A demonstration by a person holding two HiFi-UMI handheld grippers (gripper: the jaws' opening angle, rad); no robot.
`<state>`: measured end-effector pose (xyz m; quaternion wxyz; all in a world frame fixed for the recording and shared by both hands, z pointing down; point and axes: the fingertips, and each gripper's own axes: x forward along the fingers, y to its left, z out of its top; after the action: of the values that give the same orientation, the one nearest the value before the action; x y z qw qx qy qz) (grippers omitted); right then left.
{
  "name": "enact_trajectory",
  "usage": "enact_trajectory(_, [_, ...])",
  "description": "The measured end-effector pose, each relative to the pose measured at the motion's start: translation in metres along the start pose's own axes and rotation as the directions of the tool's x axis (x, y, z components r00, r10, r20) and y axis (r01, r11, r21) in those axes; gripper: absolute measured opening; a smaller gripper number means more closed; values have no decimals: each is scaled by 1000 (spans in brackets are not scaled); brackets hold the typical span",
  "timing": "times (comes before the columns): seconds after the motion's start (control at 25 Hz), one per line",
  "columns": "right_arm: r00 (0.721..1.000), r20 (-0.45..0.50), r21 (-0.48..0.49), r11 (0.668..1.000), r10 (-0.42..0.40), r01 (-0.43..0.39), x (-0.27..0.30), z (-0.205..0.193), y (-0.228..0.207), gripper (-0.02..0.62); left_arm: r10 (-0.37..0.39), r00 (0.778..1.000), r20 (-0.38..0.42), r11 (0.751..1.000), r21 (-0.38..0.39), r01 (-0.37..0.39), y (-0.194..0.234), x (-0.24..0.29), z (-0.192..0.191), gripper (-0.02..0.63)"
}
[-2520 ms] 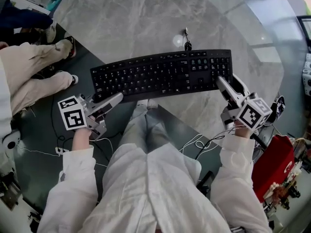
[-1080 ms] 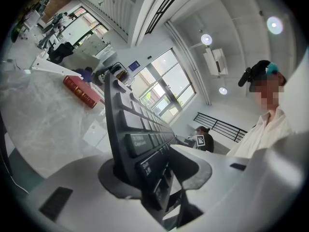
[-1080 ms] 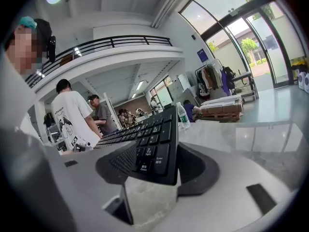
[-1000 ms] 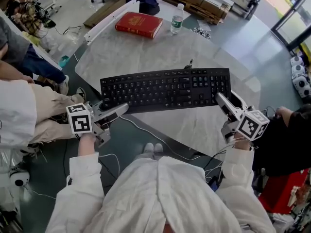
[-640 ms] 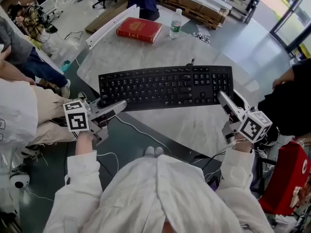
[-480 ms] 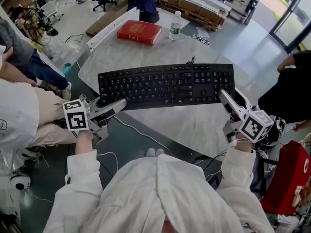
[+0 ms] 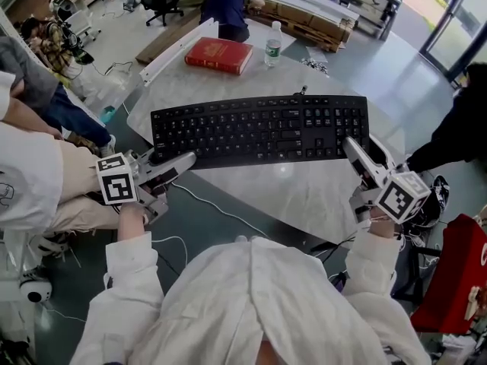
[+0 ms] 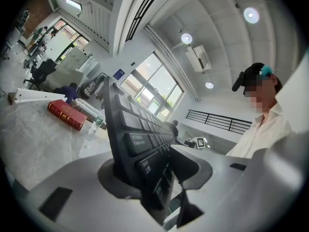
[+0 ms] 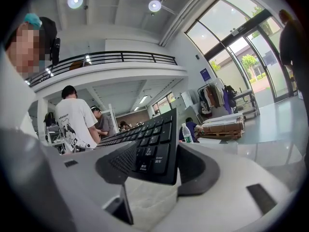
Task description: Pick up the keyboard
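The black keyboard (image 7: 259, 128) hangs level above the grey marble table (image 7: 304, 196), gripped at both ends. My left gripper (image 7: 166, 161) is shut on its left near corner; in the left gripper view the keyboard (image 8: 130, 129) stands edge-on between the jaws of that gripper (image 8: 154, 173). My right gripper (image 7: 354, 150) is shut on the right near corner, and the right gripper view shows the number-pad end of the keyboard (image 9: 152, 146) clamped by the gripper (image 9: 154, 170). The keyboard's cable (image 7: 303, 91) leaves its far edge.
A red book (image 7: 217, 54) and a water bottle (image 7: 274, 42) stand at the table's far edge. A white cable (image 7: 221, 207) runs below the near edge. People sit at the left (image 7: 30, 150); another person (image 7: 456, 128) stands at the right, beside a red object (image 7: 464, 272).
The keyboard has risen off the table with both grippers still clamped on its ends. The head view has tipped up and shows more of the room beyond.
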<state>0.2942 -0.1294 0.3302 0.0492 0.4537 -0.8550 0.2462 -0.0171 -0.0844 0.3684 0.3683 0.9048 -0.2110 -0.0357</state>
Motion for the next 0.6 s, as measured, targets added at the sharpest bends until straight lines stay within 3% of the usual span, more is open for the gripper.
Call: enact_trajectory(0.6, [999, -12, 12, 999, -30, 30, -4, 0, 0, 275, -9, 1000, 2, 1000, -3, 9, -1, 1, 3, 179])
